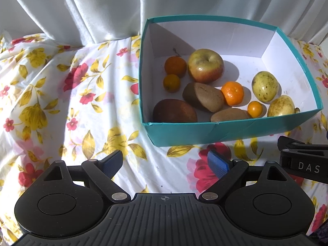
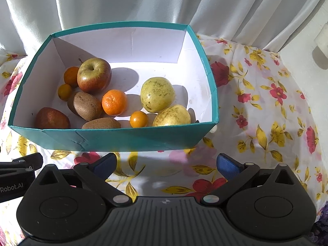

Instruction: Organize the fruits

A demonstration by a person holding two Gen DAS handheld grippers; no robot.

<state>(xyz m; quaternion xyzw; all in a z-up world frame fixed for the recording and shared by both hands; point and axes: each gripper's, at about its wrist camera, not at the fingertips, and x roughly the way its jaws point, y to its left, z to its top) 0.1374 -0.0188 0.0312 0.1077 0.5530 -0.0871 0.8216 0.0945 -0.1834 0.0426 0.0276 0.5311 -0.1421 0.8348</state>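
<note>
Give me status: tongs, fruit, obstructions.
Left tongs and right tongs open, empty, short of the teal box. All visible fruit inside. Nothing in the way.

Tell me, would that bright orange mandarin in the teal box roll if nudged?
Probably: the mandarin looks round and sits loose on the teal box's flat floor. A kiwi beside it would likely stop it quickly. Its dimpled peel probably grips well.

apple (image 2: 93,75), kiwis (image 2: 87,106), mandarin (image 2: 114,102) and yellow fruits (image 2: 157,94) lie inside teal box (image 2: 114,139).
</note>
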